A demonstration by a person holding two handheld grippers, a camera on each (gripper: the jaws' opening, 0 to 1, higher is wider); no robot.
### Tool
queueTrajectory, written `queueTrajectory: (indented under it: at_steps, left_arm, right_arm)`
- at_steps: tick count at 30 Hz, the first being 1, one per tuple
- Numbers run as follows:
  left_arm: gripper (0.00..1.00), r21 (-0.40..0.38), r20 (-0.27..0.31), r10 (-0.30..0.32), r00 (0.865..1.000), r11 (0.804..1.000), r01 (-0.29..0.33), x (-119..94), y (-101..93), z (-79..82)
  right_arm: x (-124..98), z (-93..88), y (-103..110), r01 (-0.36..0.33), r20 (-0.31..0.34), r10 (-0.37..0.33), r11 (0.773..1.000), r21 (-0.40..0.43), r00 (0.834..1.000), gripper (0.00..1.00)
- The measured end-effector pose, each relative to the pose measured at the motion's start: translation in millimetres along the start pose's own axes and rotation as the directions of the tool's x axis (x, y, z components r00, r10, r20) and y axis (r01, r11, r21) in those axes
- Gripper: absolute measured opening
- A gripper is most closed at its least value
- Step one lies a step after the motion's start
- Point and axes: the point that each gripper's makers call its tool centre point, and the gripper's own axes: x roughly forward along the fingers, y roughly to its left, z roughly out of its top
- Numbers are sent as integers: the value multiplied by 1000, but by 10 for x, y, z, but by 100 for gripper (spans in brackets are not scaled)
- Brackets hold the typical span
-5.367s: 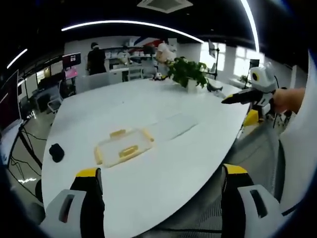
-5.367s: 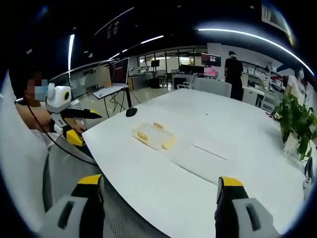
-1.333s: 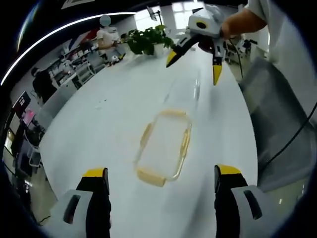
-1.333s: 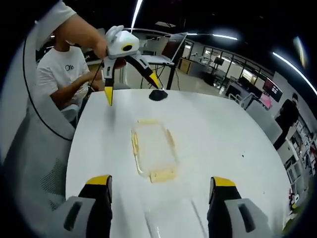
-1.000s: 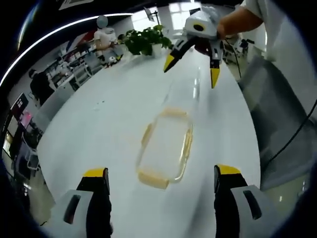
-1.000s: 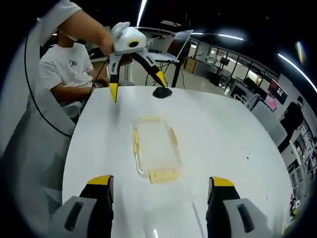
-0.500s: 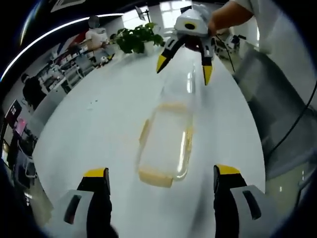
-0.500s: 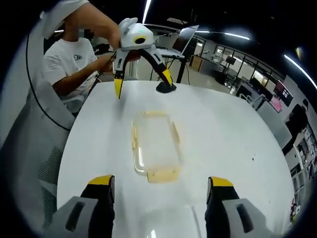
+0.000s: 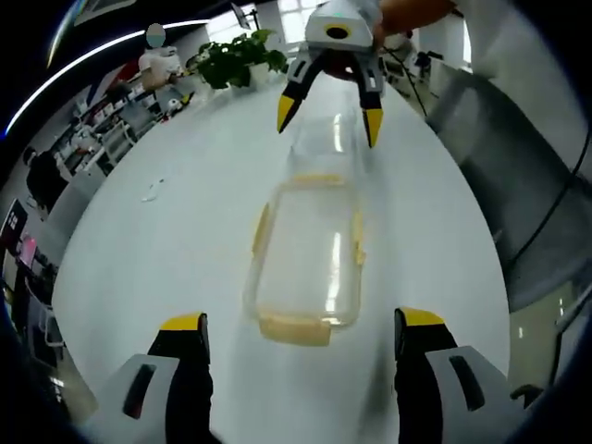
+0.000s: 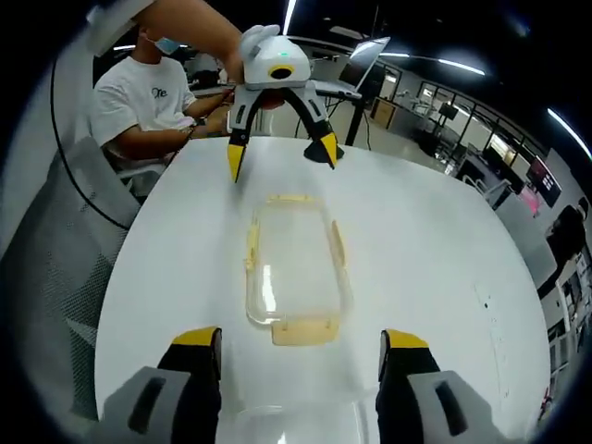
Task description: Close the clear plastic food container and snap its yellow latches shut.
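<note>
1. container [image 9: 310,254] of clear plastic sits at the middle of both views on the white table [image 9: 166,250], long axis running up and down the frame, with yellow latches [image 9: 294,329] at its ends and along its sides, all seemingly splayed outward and unfastened.
2. lid [image 9: 335,139], clear and hard to make out, lies flat on the table just beyond the container's far end in the left gripper view; in the right gripper view it shows at the bottom centre [image 10: 296,421], between that view's own jaws.
3. left gripper [image 9: 291,388] has its jaws spread wide and holds nothing; it hangs above the container's near end in its own view and appears at the top centre of the right gripper view [image 10: 282,153].
4. right gripper [image 10: 301,393] is likewise wide open and empty, poised over the lid; it shows at the top of the left gripper view [image 9: 326,113].
5. the step in hand looks like picking up the lid. to do it well, the right gripper should come low, pinch one edge, and lift it level, while the left steadies the container so it cannot slide on the smooth table.
6. latches want pressing only once the lid sits square on the rim.
</note>
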Motion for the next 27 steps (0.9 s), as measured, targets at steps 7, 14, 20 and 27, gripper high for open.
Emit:
queueTrajectory:
  at_steps: [7, 14, 20, 27]
  left_arm:
    - [75, 15, -27, -31, 999, 999, 32, 99, 10, -104]
    - [71, 28, -27, -57, 998, 998, 58, 161, 4, -150]
    - [67, 36, -43, -73, 996, 997, 75, 205, 13, -199]
    - [64, 48, -43, -86, 995, 995, 88, 229, 30, -201]
  right_arm:
    - [78, -63, -16, -18, -22, 18, 1000, -23, 1000, 62]
    - [143, -74, -17, -35, -27, 34, 999, -42, 999, 59]
    - [206, -56, -67, -34, -28, 33, 999, -37, 999, 55]
    - [271, -99, -63, -55, -54, 53, 998, -43, 997, 53]
